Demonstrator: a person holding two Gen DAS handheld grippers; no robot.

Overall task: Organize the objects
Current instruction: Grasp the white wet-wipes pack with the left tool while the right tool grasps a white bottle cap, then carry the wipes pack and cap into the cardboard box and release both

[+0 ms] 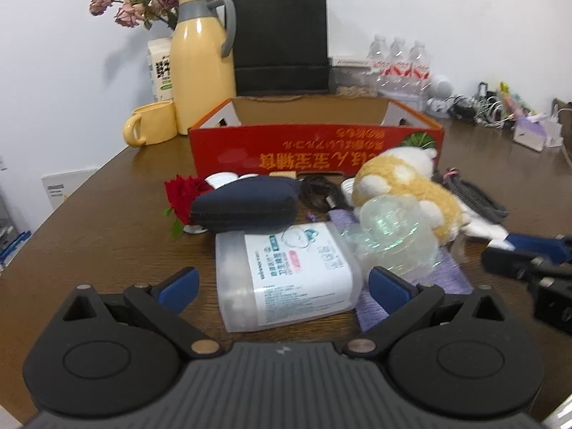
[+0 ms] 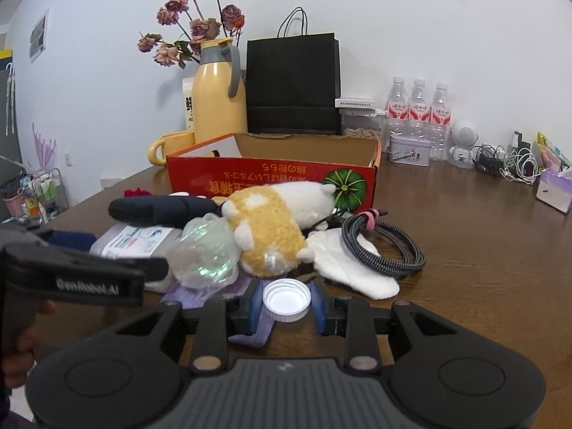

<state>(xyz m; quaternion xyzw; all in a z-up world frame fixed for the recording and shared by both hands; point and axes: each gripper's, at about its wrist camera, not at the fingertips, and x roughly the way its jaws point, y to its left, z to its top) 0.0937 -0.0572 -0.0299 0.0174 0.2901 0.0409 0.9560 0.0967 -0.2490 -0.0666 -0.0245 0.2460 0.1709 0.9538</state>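
My left gripper (image 1: 282, 282) is open, its blue pads on either side of a clear box of cotton swabs (image 1: 286, 275) lying on the table. My right gripper (image 2: 286, 302) is shut on a white bottle cap (image 2: 286, 299). A pile lies in front of a red cardboard box (image 1: 314, 150), also seen in the right wrist view (image 2: 271, 182): a dark pouch (image 1: 243, 207), a red rose (image 1: 182, 193), a yellow-and-white plush toy (image 2: 271, 228), a crumpled clear plastic bag (image 2: 207, 254), a coiled cable (image 2: 382, 246), a white cloth (image 2: 354, 268) and a purple cloth (image 1: 447, 275).
Behind the box stand a yellow thermos (image 1: 200, 71), a yellow mug (image 1: 150, 125), a black paper bag (image 1: 282, 43), dried flowers (image 2: 193, 28) and water bottles (image 2: 418, 114). A tin (image 2: 407, 150), a small robot figure (image 2: 463, 143), cables (image 2: 507, 164) and a tissue pack (image 2: 554, 189) sit at right.
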